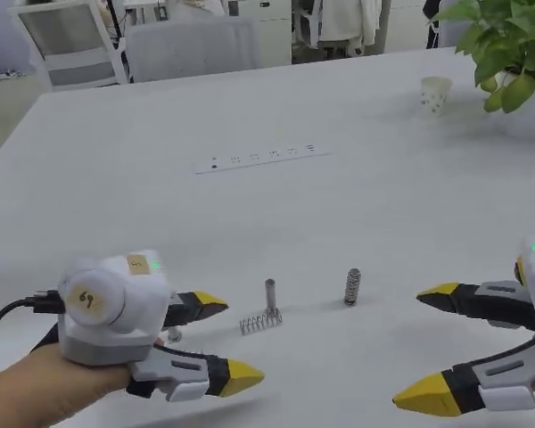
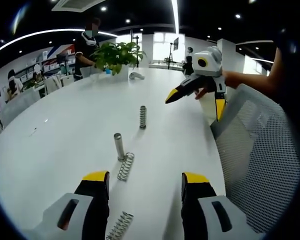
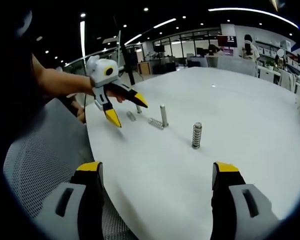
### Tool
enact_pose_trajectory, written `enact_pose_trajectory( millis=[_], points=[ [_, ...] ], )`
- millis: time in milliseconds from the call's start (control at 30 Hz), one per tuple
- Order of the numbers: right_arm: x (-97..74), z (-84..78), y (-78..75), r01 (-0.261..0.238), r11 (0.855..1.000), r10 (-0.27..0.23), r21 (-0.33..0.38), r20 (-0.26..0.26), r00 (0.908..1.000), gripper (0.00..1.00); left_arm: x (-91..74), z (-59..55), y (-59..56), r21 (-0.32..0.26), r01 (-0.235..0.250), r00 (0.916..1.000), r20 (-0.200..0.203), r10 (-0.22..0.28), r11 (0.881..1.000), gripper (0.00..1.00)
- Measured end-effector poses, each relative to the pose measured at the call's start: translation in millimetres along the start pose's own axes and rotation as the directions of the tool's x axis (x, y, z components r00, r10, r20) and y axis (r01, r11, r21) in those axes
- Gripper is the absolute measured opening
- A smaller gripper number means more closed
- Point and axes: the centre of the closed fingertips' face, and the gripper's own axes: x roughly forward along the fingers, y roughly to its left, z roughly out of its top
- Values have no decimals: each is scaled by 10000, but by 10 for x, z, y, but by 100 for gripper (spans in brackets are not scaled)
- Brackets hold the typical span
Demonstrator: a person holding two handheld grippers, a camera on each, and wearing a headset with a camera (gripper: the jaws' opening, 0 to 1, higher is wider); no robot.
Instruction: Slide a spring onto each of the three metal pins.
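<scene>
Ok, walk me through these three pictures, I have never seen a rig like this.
No robot here: a person holds a two-jaw tool in each hand. The head view looks down from a headset; the other two come from cameras riding on each tool. The left tool and right tool are both open and hold nothing. On the white table stand a pin wearing a spring and a bare pin, with a loose spring lying beside it.
</scene>
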Motion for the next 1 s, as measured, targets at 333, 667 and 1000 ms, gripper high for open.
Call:
enact_pose_trajectory(
  millis=[333, 667, 1000],
  points=[
    [-28, -5, -41, 104, 9997, -106, 215, 79, 9999, 94, 171, 26, 54, -109, 22, 9992, -394, -27, 9999, 48],
    [-29, -15, -72, 178, 9993, -183, 332, 141, 9997, 94, 306, -61, 110, -85, -140, 9924, -1223, 129, 9999, 40],
    [-43, -56, -99, 289, 9986, -294, 436, 119, 9995, 93, 325, -122, 152, -183, -291, 9883, -1502, 260, 9994, 30]
  ],
)
